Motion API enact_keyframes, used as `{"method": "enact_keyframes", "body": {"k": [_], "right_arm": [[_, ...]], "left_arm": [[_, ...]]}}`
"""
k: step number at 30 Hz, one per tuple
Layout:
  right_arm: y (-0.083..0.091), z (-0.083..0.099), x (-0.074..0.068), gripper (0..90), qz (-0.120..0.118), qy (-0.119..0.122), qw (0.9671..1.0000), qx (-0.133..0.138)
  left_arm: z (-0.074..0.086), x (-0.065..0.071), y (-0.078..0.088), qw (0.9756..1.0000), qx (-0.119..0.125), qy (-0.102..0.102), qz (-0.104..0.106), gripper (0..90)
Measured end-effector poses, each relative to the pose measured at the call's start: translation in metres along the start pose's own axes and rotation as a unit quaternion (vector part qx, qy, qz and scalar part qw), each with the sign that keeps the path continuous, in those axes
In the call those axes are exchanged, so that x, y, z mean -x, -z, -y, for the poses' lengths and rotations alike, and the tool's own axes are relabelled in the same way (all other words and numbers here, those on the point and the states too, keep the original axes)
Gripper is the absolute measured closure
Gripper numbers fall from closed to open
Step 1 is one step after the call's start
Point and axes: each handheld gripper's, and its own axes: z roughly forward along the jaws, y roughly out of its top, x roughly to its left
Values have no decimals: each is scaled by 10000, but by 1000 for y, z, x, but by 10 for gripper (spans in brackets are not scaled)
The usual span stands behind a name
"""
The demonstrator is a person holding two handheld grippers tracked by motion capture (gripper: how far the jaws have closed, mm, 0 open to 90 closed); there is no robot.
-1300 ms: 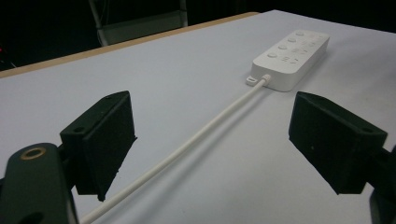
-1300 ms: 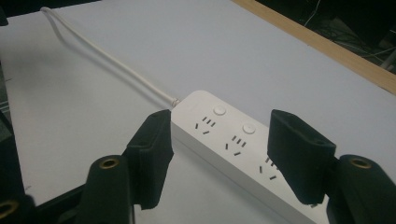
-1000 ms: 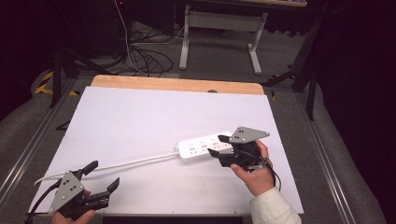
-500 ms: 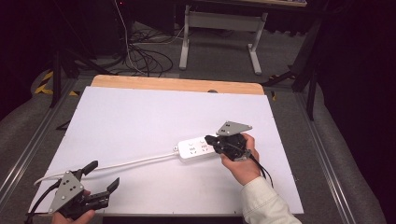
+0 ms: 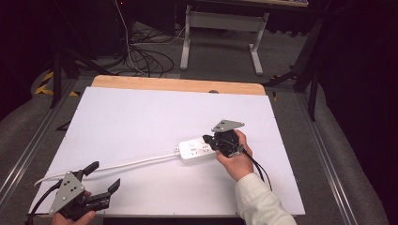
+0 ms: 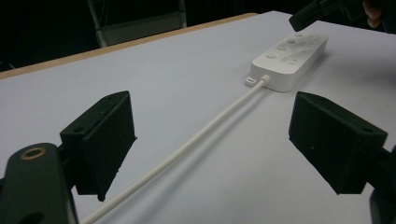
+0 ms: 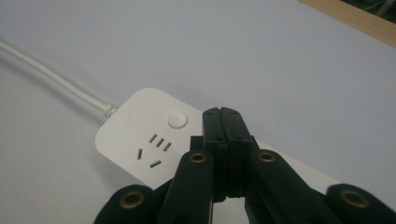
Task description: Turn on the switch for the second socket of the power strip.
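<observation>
A white power strip [image 5: 193, 150] lies flat on the white table [image 5: 141, 117], and its white cable [image 5: 131, 163] runs off to the left. My right gripper [image 5: 207, 139] is shut with nothing between its jaws. Its tips [image 7: 222, 114] hang over the power strip [image 7: 140, 140], just right of the round button [image 7: 177, 120]; whether they touch it I cannot tell. At the near left corner my left gripper [image 5: 104, 175] stands open, its jaws on either side of the cable [image 6: 196, 140] without touching it. The left gripper view also has the power strip [image 6: 289, 58] and the right gripper's tip [image 6: 299, 21].
The far edge of the table is bare wood [image 5: 178, 84]. Behind it on the floor are a metal stand [image 5: 220, 33] and tangled dark cables [image 5: 141, 56]. Metal rails [image 5: 28, 150] run along both sides of the table.
My right gripper has moved left and down, from the strip's right end to above its sockets. The left gripper has stayed where it was.
</observation>
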Motion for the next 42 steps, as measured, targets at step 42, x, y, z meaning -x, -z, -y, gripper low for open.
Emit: {"method": "enact_keyframes", "body": {"k": [42], "right_arm": [[-30,13,2,900,336,66,9994,-66]], "left_arm": [[0,1,-2,9999,-86,-34,40,149]]}}
